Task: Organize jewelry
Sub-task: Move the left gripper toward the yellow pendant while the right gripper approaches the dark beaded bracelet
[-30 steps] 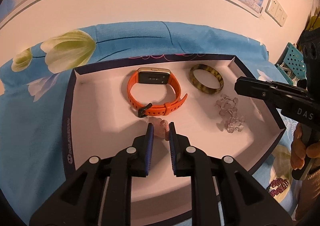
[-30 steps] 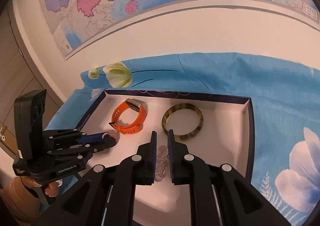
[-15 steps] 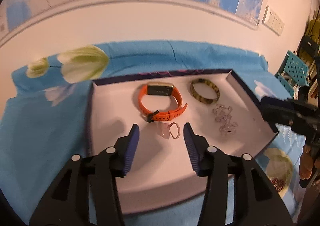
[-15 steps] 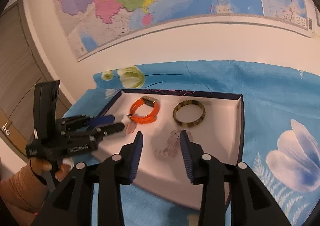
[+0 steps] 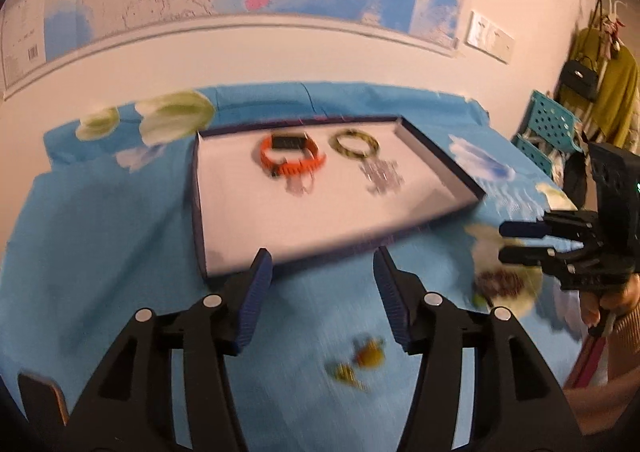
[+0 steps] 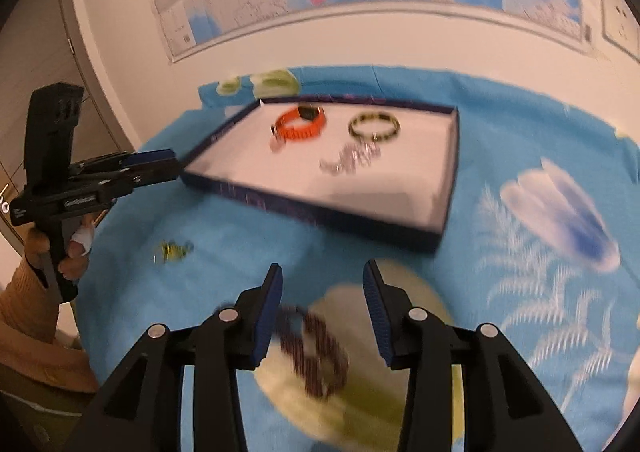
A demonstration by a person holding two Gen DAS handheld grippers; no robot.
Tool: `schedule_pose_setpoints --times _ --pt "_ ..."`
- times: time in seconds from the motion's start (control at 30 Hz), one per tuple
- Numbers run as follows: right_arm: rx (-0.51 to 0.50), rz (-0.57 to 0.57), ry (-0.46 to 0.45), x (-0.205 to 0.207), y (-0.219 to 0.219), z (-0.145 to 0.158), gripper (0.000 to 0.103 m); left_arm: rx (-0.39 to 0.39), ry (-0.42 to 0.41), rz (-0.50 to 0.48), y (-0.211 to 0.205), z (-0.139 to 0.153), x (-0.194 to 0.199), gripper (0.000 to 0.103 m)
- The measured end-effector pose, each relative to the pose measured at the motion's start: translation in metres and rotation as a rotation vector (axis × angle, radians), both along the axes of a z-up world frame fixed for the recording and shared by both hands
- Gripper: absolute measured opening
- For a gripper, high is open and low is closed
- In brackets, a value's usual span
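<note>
The dark-rimmed white tray (image 5: 199, 208) (image 6: 451, 172) holds an orange watch (image 5: 290, 157) (image 6: 301, 125), a mottled bangle (image 5: 356, 144) (image 6: 374, 126), a clear crystal bracelet (image 5: 381, 176) (image 6: 352, 158) and a small pink piece (image 5: 300, 186) (image 6: 277, 144). My left gripper (image 5: 322, 264) hovers over the blue cloth in front of the tray, its jaws opening with nothing between them. Blurred yellow earrings (image 5: 360, 364) (image 6: 174, 248) lie below it. My right gripper (image 6: 323, 274) is open above a dark beaded bracelet (image 6: 316, 352) (image 5: 500, 284), not touching it.
A blue flowered cloth (image 6: 520, 124) covers the table, against a cream wall with a map. Each gripper shows in the other's view, hand-held: the right gripper (image 5: 528, 240), the left gripper (image 6: 152, 166). Teal crates (image 5: 552, 128) and hanging clothes stand at the right.
Both grippers opened, leaving the pink piece and the crystal bracelet in the tray, and drew back out of the tray to above the near cloth.
</note>
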State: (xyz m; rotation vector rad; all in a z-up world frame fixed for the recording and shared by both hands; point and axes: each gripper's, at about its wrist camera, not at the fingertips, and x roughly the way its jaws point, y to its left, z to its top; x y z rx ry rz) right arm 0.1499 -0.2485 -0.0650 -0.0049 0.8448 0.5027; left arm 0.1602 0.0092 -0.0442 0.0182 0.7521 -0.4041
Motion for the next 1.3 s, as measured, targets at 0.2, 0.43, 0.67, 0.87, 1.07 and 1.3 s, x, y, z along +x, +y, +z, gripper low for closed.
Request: schedule_pose_setpoints --times 0.2,0.43,0.67,0.87,1.07,1.3 --pt "-0.001 -0.022 0.032 -0.016 -0.006 -0.016 0.04 0.019 0.038 -0.037 -0.001 -0.016 -0.028 0.052" --pt "0.02 -0.038 0.037 -0.027 -0.009 -0.02 0.04 0.052 0.05 -0.065 -0.011 -0.027 -0.043 0.052" --pt "0.028 -0.033 0.028 -0.034 -0.006 -0.018 0.04 0.063 0.084 -0.073 -0.013 -0.037 -0.045 0.048" --pt "0.006 -0.023 0.027 -0.036 0.002 -0.019 0.04 0.076 0.093 -0.069 -0.016 -0.041 -0.044 0.048" --pt "0.018 0.003 -0.009 -0.036 0.013 -0.009 0.04 0.073 0.093 -0.06 -0.016 -0.041 -0.041 0.047" --pt "0.065 0.141 -0.028 -0.03 0.062 -0.003 0.04 0.065 0.111 -0.053 -0.013 -0.043 -0.032 0.037"
